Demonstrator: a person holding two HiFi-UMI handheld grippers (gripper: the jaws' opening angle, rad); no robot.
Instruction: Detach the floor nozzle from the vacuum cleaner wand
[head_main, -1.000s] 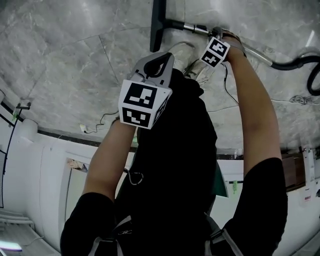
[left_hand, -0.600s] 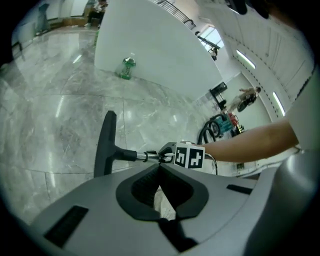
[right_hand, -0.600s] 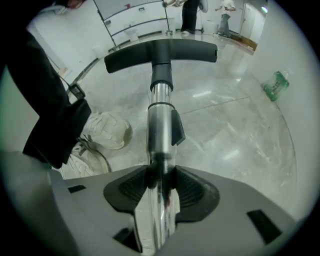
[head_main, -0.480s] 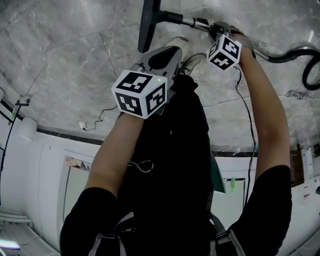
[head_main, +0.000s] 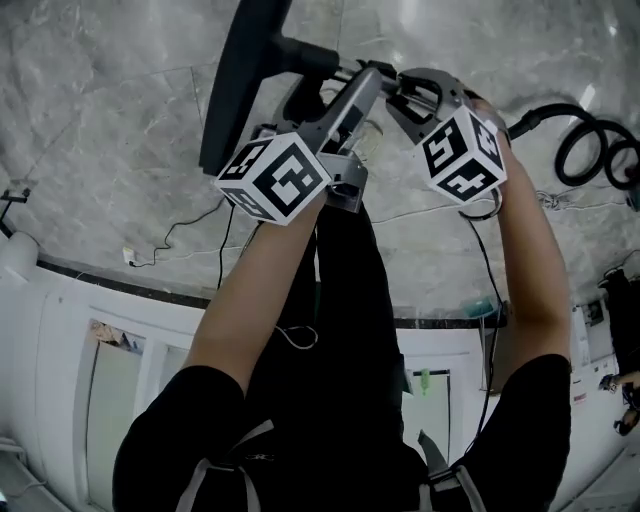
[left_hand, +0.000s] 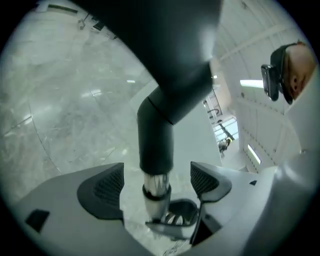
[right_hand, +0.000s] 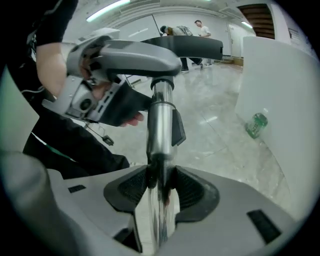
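The wand (right_hand: 158, 120) is glossy chromed metal. The floor nozzle (left_hand: 167, 55) is smooth, matt black plastic. The floor (head_main: 110, 130) is polished, grey-veined stone.

The black floor nozzle (head_main: 240, 80) is a long flat bar, raised clear of the floor at far left, tilted; its angled black neck (left_hand: 159, 125) sleeves the chrome wand (right_hand: 161, 125); the two are joined.

1. Black short-sleeved top (head_main: 330, 430), grey straps (head_main: 235, 452).
2. Left gripper (left_hand: 156, 171) and right gripper (right_hand: 160, 182): grey shells, black ribbed pads (left_hand: 107, 185).
3. Black-and-white marker cubes (head_main: 275, 178); thin black cable (head_main: 496, 282) along the right arm.
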